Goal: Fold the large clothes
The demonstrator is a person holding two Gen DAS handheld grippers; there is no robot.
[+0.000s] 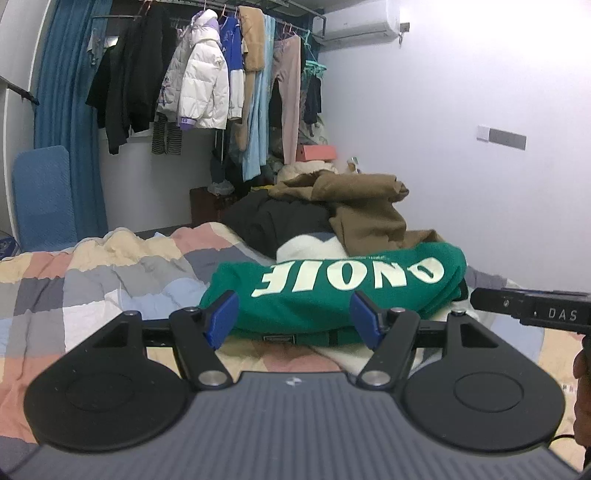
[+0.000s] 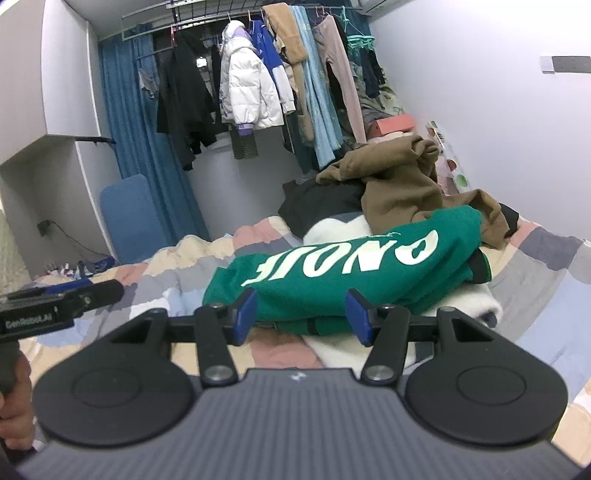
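- Folded green sweatshirt (image 1: 332, 291) with pale upside-down lettering, lying on the patchwork bedspread (image 1: 92, 280), partly on top of a white fleecy garment (image 1: 314, 247); same green sweatshirt (image 2: 351, 273) just ahead of both claws.
- Left gripper (image 1: 294, 317): blue pads (image 1: 221, 317) spread apart, nothing clamped between them, hovering just in front of the sweatshirt's near folded edge.
- Right gripper (image 2: 301, 314): blue pads (image 2: 245, 314) likewise apart, nothing held, poised at the same near edge, slightly narrower gap than the left.
- No box, basket or drawer holding clothes in view; coral-pink box (image 1: 319, 152) behind the heap, contents not visible.
- Small label or tag at the sweatshirt's lower edge, too small to read.
- Lettering inverted and partly wrapped over the fold, not fully legible.
- Underside layers of the sweatshirt hidden; a dark trim peeking out at its right end.
- White fleecy garment mostly covered by the sweatshirt; shape unclear.
- Right gripper's side edge cut off at the right border of the left wrist view; a hand (image 2: 16, 402) gripping the left handle cut off at the left border of the right wrist view.
- Behind the sweatshirt: unfolded brown garment (image 1: 362, 206) draped over a black garment (image 1: 273, 218), both in a loose heap.
- Farther back: clothes rail with a white puffer jacket (image 1: 201, 81), dark coats, beige trousers.
- Blue curtain (image 1: 70, 110) at left, air conditioner (image 1: 360, 20) high on the wall.
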